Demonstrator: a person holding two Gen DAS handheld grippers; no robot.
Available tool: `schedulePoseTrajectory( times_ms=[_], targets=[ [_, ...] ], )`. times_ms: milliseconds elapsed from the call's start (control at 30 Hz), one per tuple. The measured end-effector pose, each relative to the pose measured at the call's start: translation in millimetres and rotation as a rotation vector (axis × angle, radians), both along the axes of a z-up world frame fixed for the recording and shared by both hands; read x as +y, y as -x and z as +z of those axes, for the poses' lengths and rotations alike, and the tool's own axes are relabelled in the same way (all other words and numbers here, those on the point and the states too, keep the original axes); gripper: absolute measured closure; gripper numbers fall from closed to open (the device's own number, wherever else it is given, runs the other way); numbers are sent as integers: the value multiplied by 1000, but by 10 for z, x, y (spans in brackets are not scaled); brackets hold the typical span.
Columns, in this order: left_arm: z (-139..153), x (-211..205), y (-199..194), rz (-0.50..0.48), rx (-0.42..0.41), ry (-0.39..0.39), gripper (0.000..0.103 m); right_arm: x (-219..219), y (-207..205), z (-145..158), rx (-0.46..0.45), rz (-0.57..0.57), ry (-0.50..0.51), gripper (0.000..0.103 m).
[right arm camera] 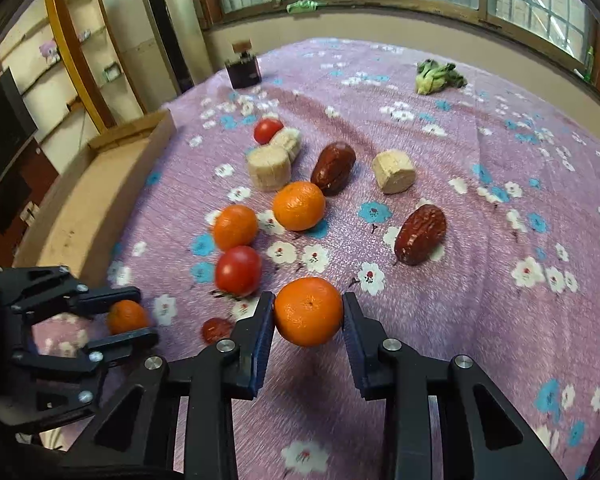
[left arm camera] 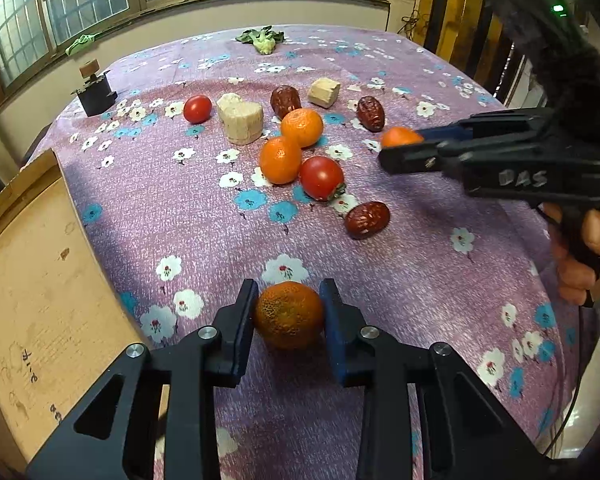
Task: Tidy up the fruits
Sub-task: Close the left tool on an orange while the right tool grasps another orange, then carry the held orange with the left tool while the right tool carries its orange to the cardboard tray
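In the left wrist view my left gripper [left arm camera: 289,312] is shut on a dull, speckled mandarin [left arm camera: 289,316] near the table's front edge. In the right wrist view my right gripper [right arm camera: 308,312] is shut on a bright mandarin [right arm camera: 308,311], both pads pressed on its sides. The right gripper [left arm camera: 396,148] also shows at the right of the left wrist view, gripping that mandarin [left arm camera: 398,136]. The left gripper [right arm camera: 134,314] appears at lower left in the right wrist view, closed on its mandarin [right arm camera: 126,317]. Two more mandarins [left arm camera: 302,127] [left arm camera: 280,159] lie mid-table, with two tomatoes [left arm camera: 321,178] [left arm camera: 197,109] and three red dates [left arm camera: 367,219].
A shallow cardboard box [left arm camera: 24,264] sits at the table's left edge. Beige cut chunks [left arm camera: 242,122] [left arm camera: 324,92], a green vegetable [left arm camera: 262,38] and a dark bottle with a cork [left arm camera: 96,92] stand farther back. A person's hand [left arm camera: 588,256] holds the right gripper's handle. The floral cloth [left arm camera: 180,216] covers the table.
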State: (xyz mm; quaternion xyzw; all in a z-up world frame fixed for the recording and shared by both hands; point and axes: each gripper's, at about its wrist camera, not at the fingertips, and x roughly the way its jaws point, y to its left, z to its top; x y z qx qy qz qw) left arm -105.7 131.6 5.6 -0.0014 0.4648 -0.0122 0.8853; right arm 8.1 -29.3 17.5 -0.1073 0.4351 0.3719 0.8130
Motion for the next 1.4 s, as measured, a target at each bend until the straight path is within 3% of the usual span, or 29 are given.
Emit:
schedulePoseTrajectory(
  times_ms=[300,833,1400],
  targets=[
    [294,-31,218,-4,-71,18,74,-180,326,369,-21,-8,-103,69],
    [554,183,550,76,-139,-11,74,7,671,420,10,31,-161,69],
    [598,565,762,171,-155,-23,74,442,909,464,20,135,-175,69]
  ],
)
